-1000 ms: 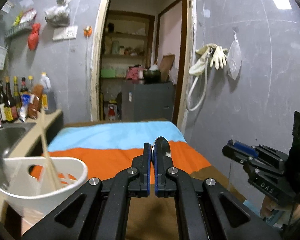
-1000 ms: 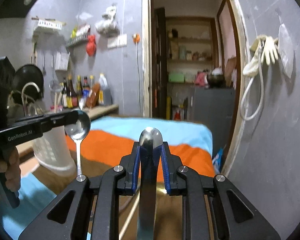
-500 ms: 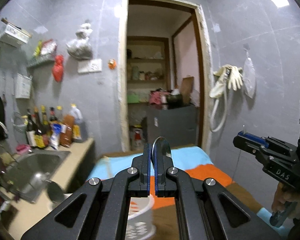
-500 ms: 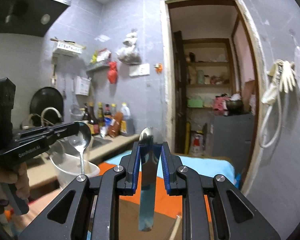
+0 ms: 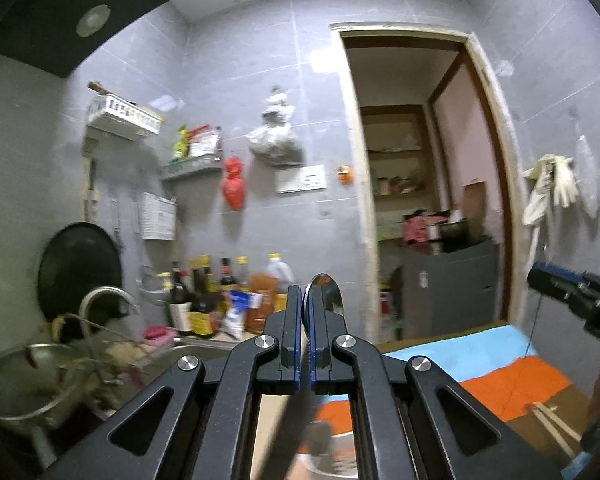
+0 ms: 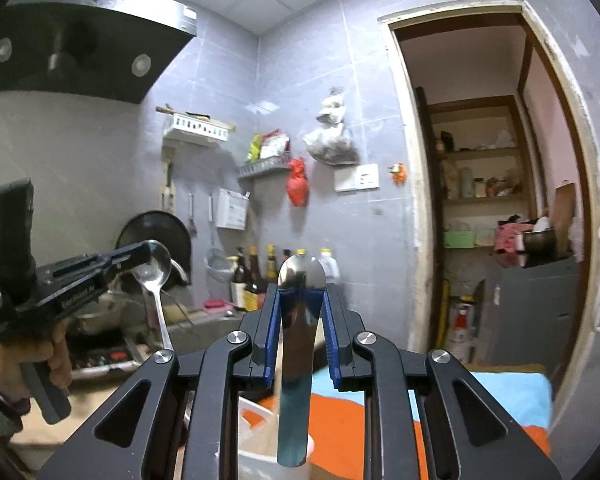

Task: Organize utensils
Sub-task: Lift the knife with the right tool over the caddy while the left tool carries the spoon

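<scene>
My left gripper (image 5: 305, 312) is shut on a metal spoon (image 5: 325, 296), bowl up, held high in the air. It shows from the side in the right wrist view (image 6: 140, 254), with the spoon (image 6: 154, 276) hanging handle down. My right gripper (image 6: 301, 300) is shut on a flat metal utensil (image 6: 298, 344), rounded end up; its handle hangs down over a white utensil holder (image 6: 260, 440). The right gripper (image 5: 572, 296) shows at the right edge of the left wrist view. Wooden chopsticks (image 5: 552, 426) lie on the striped cloth.
A blue, orange and brown cloth (image 5: 512, 376) covers the table. A sink with a faucet (image 5: 100, 300), pots and bottles (image 5: 208, 296) stand on the counter at left. A range hood (image 6: 84, 40) hangs above. A doorway (image 6: 492, 200) opens at right.
Both grippers have risen and tilted upward with their utensils still held. The table and white holder have dropped toward the bottom of both views.
</scene>
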The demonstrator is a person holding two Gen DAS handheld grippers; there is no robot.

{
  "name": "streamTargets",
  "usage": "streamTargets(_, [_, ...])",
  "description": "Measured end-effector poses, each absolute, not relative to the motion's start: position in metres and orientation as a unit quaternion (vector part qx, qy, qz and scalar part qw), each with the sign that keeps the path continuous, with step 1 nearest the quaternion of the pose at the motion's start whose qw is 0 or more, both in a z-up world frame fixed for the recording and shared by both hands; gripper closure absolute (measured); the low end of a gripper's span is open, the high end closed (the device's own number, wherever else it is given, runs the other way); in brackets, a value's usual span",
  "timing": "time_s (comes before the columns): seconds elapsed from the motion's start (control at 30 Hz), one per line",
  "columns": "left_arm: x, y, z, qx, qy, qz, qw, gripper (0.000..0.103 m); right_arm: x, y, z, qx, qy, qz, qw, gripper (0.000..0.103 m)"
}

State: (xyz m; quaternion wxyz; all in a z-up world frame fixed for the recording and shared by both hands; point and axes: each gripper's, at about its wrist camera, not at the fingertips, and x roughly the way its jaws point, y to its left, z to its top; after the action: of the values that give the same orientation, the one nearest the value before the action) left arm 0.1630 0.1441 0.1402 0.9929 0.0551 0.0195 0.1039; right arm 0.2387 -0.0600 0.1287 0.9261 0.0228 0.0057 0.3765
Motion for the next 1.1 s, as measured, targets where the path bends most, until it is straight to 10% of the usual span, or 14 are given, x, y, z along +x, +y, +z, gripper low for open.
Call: streamTargets(1.1, [0.224,0.127,0.022,0.187,0.051,0.158,0.968,0.101,0.286,-0.01,0.052,0.01,0.091,0.365,0.926,0.085])
